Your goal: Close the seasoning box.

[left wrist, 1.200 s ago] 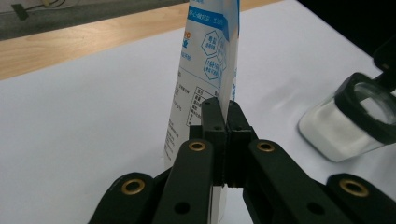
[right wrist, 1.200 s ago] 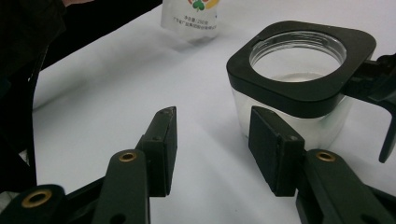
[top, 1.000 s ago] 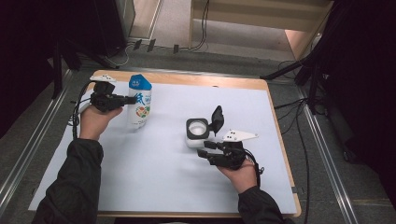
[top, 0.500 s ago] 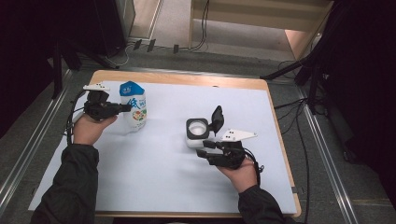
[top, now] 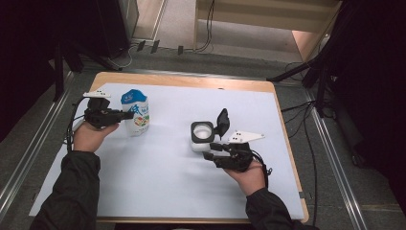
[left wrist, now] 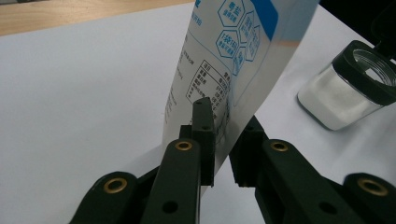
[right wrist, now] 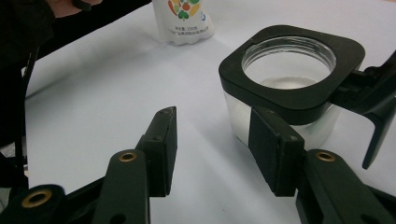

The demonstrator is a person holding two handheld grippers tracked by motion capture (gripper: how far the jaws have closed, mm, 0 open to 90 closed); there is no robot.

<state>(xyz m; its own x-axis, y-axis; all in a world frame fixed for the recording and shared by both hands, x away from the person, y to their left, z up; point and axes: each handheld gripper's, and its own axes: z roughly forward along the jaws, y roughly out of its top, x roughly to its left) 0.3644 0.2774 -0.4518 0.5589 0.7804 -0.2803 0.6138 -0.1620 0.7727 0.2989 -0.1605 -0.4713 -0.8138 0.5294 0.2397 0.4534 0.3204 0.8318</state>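
I've swung the pouch (top: 135, 113) upright; my left gripper (top: 125, 115) is clamping its edge at the table's far left. My right gripper (top: 209, 149) is sitting spread beside the jar (top: 202, 135).

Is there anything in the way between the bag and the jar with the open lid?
No, nothing visible is. The left gripper pinches the bag, the jar stands to its right with its lid flipped open, and between them is just bare white table cover. The right gripper waits open beside the jar.
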